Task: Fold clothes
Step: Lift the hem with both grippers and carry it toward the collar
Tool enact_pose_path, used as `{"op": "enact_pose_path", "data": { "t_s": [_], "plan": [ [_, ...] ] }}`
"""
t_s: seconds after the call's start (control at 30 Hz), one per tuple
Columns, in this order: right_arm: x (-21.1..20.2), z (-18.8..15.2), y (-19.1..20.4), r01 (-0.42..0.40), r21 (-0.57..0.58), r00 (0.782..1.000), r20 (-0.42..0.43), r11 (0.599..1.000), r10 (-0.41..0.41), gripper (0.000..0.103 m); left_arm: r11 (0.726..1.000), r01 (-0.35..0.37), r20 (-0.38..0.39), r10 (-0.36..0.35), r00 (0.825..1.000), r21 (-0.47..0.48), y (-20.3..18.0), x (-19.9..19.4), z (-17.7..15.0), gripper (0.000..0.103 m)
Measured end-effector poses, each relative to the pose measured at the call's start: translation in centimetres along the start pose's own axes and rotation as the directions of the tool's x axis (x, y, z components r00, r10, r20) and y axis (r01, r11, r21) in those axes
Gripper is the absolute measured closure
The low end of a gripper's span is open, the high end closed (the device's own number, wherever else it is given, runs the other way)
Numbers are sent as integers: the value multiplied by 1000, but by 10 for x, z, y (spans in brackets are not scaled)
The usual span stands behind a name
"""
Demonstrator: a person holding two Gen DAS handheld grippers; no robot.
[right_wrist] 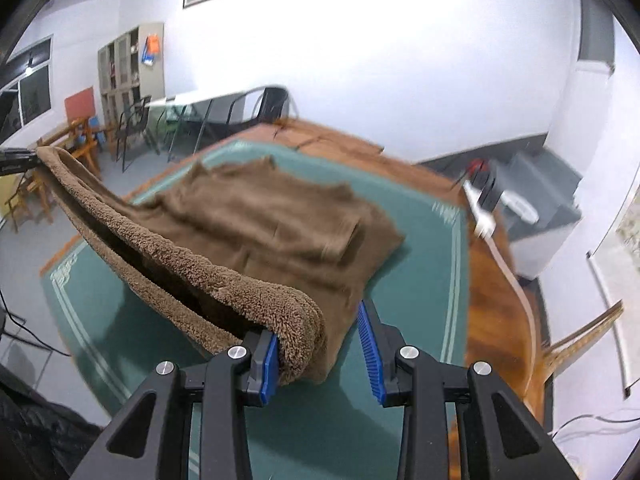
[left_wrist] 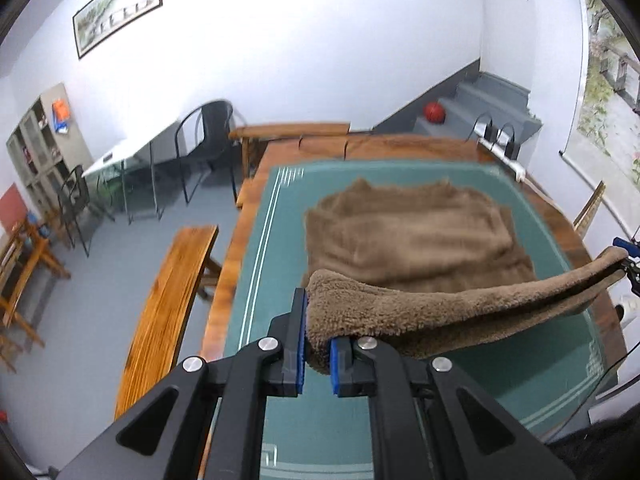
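1. Left tongs [left_wrist: 318, 354] clamped on one corner of the brown fleece garment [left_wrist: 408, 236], edge lifted toward 3 o'clock.
2. Right tongs [right_wrist: 324, 360] gaping; fleece against the left pad [right_wrist: 271, 364] only, real grip hard to judge.
3. Rest of garment lying blurred on the green counter [right_wrist: 420, 280] mat, underside hidden.

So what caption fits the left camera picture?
Left gripper pinches the brown fleece garment, lifting its near edge above the green mat.
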State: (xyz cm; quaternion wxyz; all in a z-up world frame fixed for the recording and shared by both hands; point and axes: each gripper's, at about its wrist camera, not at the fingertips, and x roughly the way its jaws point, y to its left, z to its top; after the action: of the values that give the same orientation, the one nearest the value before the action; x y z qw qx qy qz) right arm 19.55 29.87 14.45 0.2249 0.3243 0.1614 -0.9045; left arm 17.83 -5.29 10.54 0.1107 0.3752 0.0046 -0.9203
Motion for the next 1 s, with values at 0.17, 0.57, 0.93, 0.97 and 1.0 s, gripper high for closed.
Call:
{"op": "enact_pose_path", "data": {
  "t_s": [0.17,0.57,0.93,0.97,1.0],
  "plan": [
    [3,34,-16,54,24,996,66,998,-55,66,999,8,46,-10,999,45,-2,13,44,93],
    [48,105,-48,120,103,984,118,987,-132,66,999,51,54,-52,997,16,13,84,114,93],
    [139,144,-77,128,201,989,43,971,-139,66,998,55,-18,-55,998,-7,19,197,155,93],
    [148,145,-79,128,208,990,31,970,-138,66,999,49,-26,-50,998,-6,18,208,157,93],
    [157,145,-80,131,213,990,18,968,-138,66,999,42,-32,-42,999,-1,17,217,158,93]
  ]
}}
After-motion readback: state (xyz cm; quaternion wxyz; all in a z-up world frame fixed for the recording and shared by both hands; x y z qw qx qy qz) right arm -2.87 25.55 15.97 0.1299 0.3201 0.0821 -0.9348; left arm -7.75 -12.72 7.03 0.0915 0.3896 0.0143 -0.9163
